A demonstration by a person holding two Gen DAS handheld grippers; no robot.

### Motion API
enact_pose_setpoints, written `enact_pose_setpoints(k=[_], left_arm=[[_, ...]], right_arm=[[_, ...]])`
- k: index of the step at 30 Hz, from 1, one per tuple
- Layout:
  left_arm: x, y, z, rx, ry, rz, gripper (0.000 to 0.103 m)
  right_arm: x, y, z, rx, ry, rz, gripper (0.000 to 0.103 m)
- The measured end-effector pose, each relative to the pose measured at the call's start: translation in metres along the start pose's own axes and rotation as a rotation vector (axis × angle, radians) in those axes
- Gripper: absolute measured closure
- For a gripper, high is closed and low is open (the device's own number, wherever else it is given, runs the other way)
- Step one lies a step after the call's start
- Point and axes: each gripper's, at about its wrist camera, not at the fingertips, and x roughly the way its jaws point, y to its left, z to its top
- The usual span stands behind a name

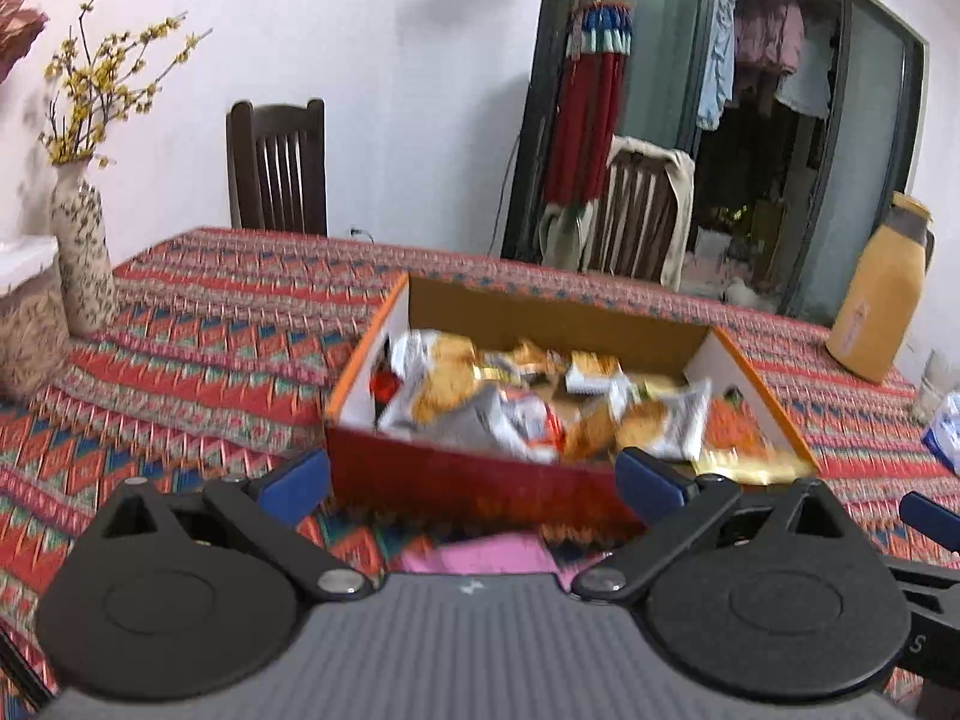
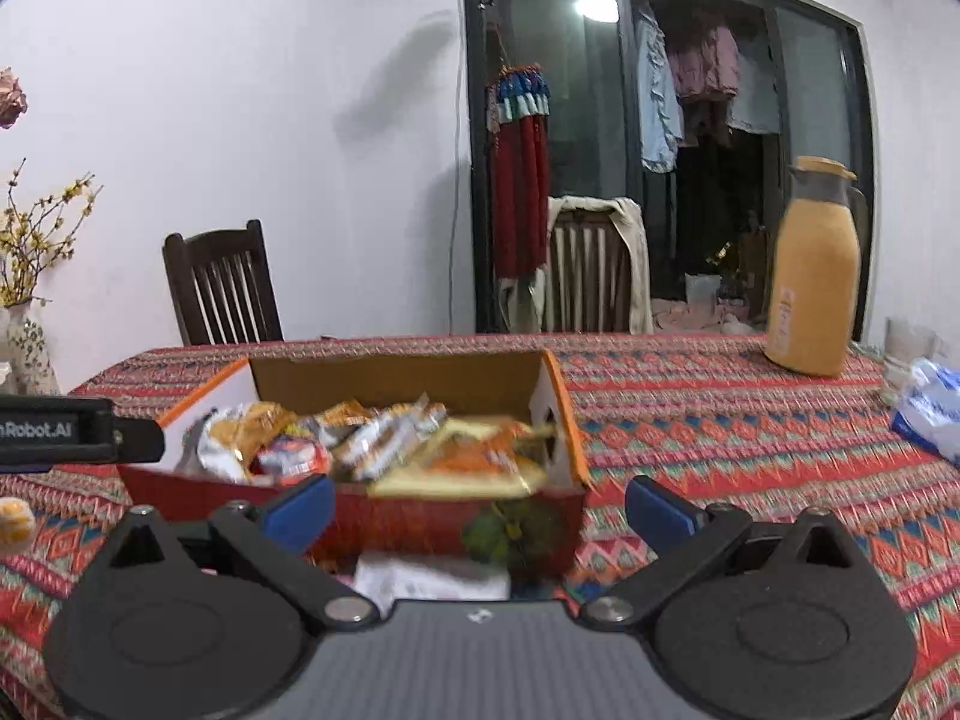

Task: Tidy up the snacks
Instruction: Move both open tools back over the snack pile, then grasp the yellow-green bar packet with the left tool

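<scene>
Left gripper [image 1: 474,483]: jaws spread wide, nothing between them, blue pads just short of the near red wall of the snack box [image 1: 468,480]. Right gripper [image 2: 480,510]: jaws likewise wide apart and empty, held in front of the box's near wall [image 2: 420,519].

Snack box sits centre frame in both views on the patterned tablecloth [image 1: 198,360], open-topped, orange rim, brown cardboard inner back wall. Snack packets [image 1: 528,402] heaped inside, mostly silver and orange wrappers, some rising to rim height at the near edge. Image blurred around the box; individual packets hard to separate.

A pink flat item [image 1: 498,558] lies on the cloth between the left gripper's body and the box. In the right wrist view a white packet [image 2: 432,579] lies in the same kind of spot, just below the box's front wall.

Open cloth to the left of the box in the left wrist view, and to its right in the right wrist view.

Surroundings: floral vase [image 1: 81,252] with yellow sprigs, left edge; orange thermos jug [image 2: 816,270] far right near the table's back edge; blue-and-white packet [image 2: 930,414] at the right edge; small orange round item [image 2: 15,525] at the left edge. Two chairs behind the table, dark wooden chair [image 2: 225,288] and one draped with cloth [image 2: 600,264]. The left gripper's body [image 2: 60,432] intrudes at the left of the right wrist view, beside the box's left wall.
</scene>
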Motion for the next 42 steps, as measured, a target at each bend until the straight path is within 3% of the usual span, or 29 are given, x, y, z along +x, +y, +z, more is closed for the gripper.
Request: enact_pose_setpoints(k=[15,23,27,37,40,42], left_arm=[[-0.021,-0.033,-0.060,0.039,0.132,0.037,0.000],[0.002,-0.052,-0.085,0.069,0.284,0.108,0.000],[0.002,-0.049,-0.092,0.077,0.303,0.128,0.000],[-0.013,-0.010,-0.105,0.080,0.297,0.080,0.000],[-0.014,-0.005,-0.107,0.087,0.266,0.071,0.011],[-0.019,-0.005,-0.107,0.106,0.233,0.053,0.041]], right_arm=[[-0.052,-0.051,-0.071,0.031,0.036,-0.070,0.000],[-0.064,-0.051,-0.087,0.025,0.054,-0.043,0.000],[-0.061,-0.048,-0.091,0.028,0.069,-0.029,0.000],[-0.055,-0.027,-0.097,0.023,0.105,0.055,0.000],[-0.054,-0.018,-0.095,0.016,0.104,0.067,0.000],[-0.056,-0.013,-0.094,0.007,0.103,0.071,0.000]])
